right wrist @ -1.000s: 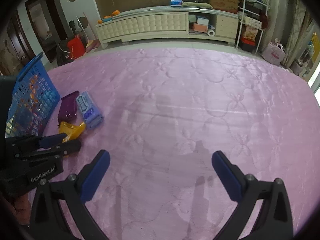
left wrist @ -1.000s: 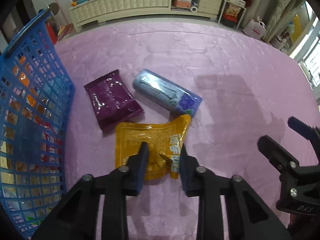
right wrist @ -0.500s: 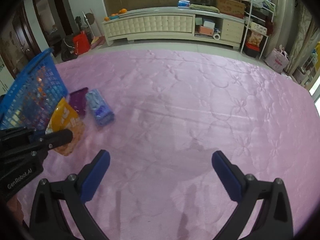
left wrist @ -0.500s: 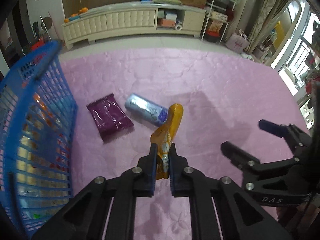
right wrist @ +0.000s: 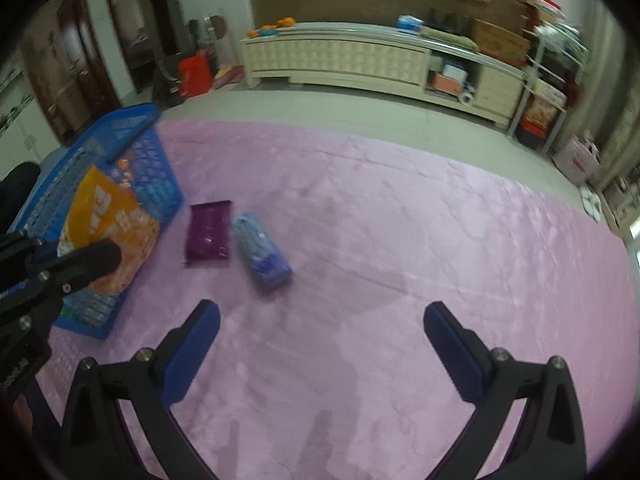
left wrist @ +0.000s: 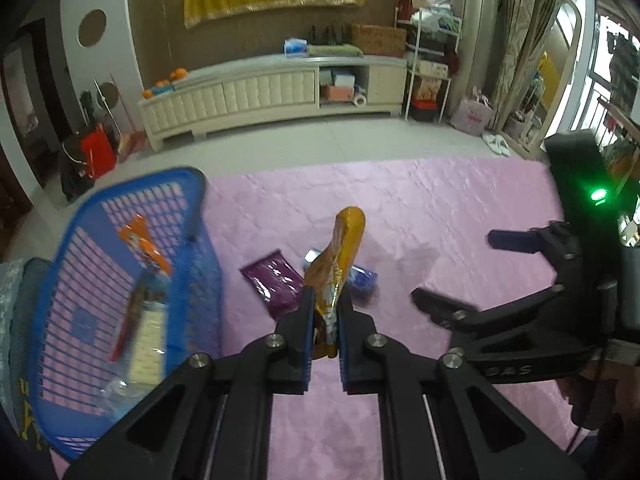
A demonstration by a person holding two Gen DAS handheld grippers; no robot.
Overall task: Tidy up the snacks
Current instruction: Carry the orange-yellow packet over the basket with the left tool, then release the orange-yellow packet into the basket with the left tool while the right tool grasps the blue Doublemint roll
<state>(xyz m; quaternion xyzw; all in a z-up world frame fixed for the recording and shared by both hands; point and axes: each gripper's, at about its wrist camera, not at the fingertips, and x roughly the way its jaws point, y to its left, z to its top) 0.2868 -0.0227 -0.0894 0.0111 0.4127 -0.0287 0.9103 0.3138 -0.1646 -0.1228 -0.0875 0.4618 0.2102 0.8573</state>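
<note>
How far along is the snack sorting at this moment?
Done: several snacks lie in the blue basket. In hand: the left gripper is shut on the yellow pouch, lifted off the mat. Left: the purple packet and blue pack lie on the pink mat; right gripper open, empty.

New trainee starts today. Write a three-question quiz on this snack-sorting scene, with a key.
1. True or false: the left gripper is shut on the orange snack packet.
2. Which is nearer the blue basket: (a) the purple snack packet, (b) the pale blue snack pack?
3. Fill in: the right gripper is ____ and holds nothing.

Key: 1 true; 2 a; 3 open.
</note>
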